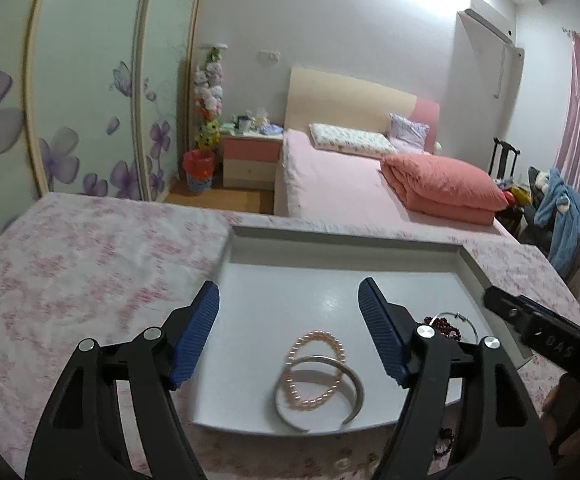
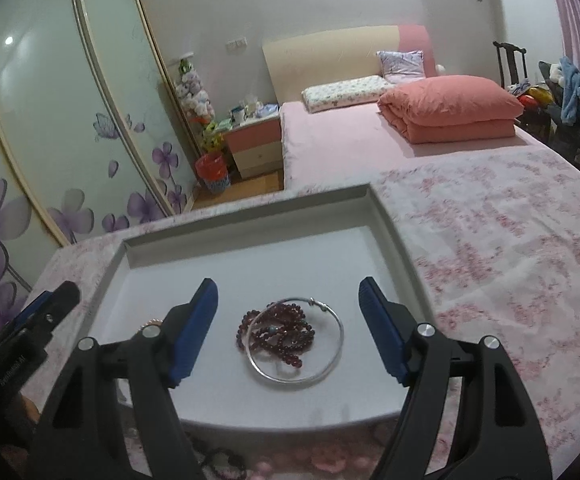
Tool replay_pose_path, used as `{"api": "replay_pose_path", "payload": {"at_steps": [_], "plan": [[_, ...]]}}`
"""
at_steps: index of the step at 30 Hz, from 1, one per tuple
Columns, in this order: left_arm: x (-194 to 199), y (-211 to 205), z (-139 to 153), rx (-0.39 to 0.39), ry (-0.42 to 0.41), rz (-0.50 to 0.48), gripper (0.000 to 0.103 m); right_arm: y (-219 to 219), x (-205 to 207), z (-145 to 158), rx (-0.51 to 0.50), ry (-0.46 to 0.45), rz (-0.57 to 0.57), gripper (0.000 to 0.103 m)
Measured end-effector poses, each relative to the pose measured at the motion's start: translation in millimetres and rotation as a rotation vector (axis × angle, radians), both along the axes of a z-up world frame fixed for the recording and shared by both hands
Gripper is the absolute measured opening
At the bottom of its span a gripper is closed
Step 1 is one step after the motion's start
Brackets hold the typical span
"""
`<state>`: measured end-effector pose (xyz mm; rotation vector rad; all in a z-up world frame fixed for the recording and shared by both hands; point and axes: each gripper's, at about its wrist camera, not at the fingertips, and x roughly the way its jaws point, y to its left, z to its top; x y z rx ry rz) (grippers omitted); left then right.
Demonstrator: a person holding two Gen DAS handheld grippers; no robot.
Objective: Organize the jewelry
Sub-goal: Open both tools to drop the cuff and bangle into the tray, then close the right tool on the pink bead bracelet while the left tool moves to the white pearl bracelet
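A pearl bracelet of pinkish beads is seen lying on the floor of a shallow white tray, near its front edge. It is overlapped by an open silver cuff bangle, the two touching and crossed. Further right in the same tray, a dark red bead strand is piled loosely, with one bluish bead among the red. A thin silver hoop bangle is laid around and over that pile, a small clasp showing at its upper edge. Both groups are inside the tray, apart from each other; the tray has no dividers.

The left gripper is held above the pearl bracelet and cuff, its blue-padded jaws spread wide, nothing pinched, pads clear of the jewelry. The right gripper is held above the red beads and hoop, jaws likewise spread wide, nothing between the pads but air over the pile. Each gripper is partly caught at the edge of the other's view.

The tray is set on a pink floral cloth covering the work surface. More small dark beads are glimpsed on the cloth in front of the tray, blurred, kind not clear.

Behind: a bed with pink sheet, a folded salmon quilt, pillows, a nightstand, a red-lined bin, wardrobe doors with purple flowers.
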<state>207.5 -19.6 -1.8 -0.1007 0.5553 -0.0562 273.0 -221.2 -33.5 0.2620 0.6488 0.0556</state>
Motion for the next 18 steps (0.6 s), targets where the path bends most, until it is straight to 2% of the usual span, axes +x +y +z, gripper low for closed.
{"api": "replay_pose_path", "payload": {"at_steps": [8, 14, 15, 18], "plan": [[-43.8, 23.9, 11.3, 0.002, -0.015, 0.011, 0.072, -19.6, -46.9, 17.5, -0.04, -0.014, -0.017, 0.071], [-74.4, 39.1, 2.0, -0.021, 0.027, -0.012, 0.072, -39.4, -77.5, 7.0, -0.066, 0.039, -0.056, 0.071], [-79.2, 41.5, -2.1, -0.028, 0.045, -0.02, 0.073, -41.2, -80.0, 2.4, -0.072, 0.052, -0.06, 0.07], [-86.8, 43.0, -12.4, -0.025, 0.08, -0.037, 0.074, -41.4, -84.5, -16.4, -0.085, 0.122, -0.037, 0.054]]}}
